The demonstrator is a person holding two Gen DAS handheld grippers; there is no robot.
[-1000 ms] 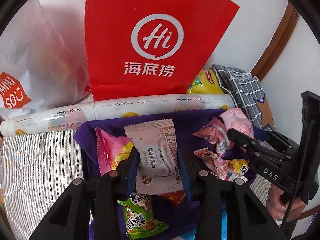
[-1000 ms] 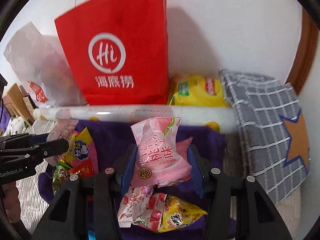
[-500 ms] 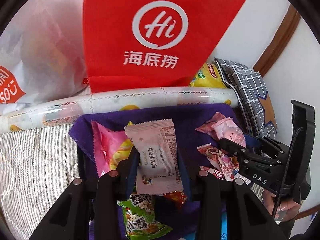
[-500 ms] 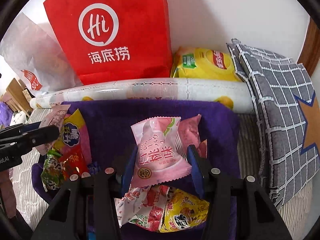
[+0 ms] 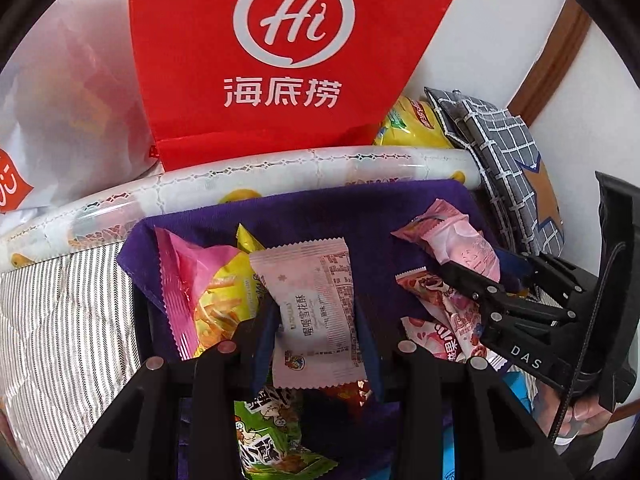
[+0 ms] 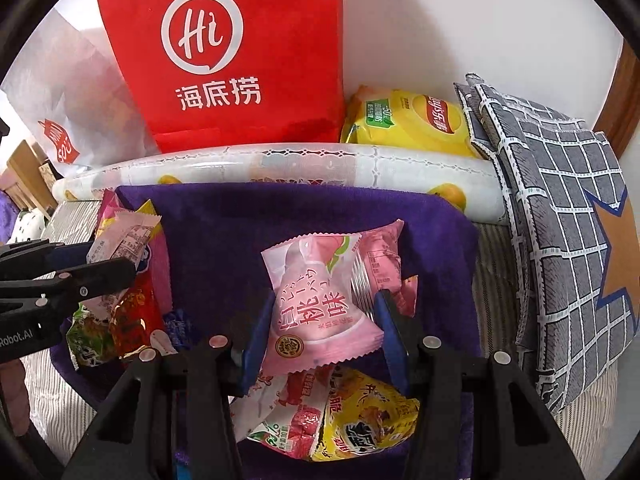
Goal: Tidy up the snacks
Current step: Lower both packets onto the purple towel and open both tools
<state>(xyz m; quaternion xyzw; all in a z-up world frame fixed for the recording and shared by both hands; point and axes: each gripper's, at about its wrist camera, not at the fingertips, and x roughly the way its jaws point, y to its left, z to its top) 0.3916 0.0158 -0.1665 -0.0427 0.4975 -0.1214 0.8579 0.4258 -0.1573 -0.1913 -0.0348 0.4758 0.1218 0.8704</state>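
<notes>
My left gripper [image 5: 316, 320] is shut on a pale pink snack packet [image 5: 312, 308], held above a purple cloth [image 5: 320, 208]. Beneath it lie a pink-and-yellow chip packet [image 5: 204, 288] and a green packet [image 5: 272, 440]. My right gripper [image 6: 324, 324] is shut on a pink peach-flavour packet [image 6: 320, 300] over the same purple cloth [image 6: 248, 232]. Another pink packet [image 6: 380, 256] lies behind it, and red and yellow packets [image 6: 332, 416] lie below. Each gripper shows at the edge of the other's view: the right gripper [image 5: 472, 292] and the left gripper [image 6: 92, 256].
A red paper bag [image 6: 232, 60] stands against the wall behind a rolled printed sheet [image 6: 280, 168]. A white bag [image 6: 68, 112] is at the left, a yellow chip bag [image 6: 408, 120] and a grey checked cushion [image 6: 560, 208] at the right. A striped mattress [image 5: 68, 300] surrounds the cloth.
Both grippers have sunk towards the purple cloth with their packets still held, so the cloth and loose snacks look larger and nearer.
</notes>
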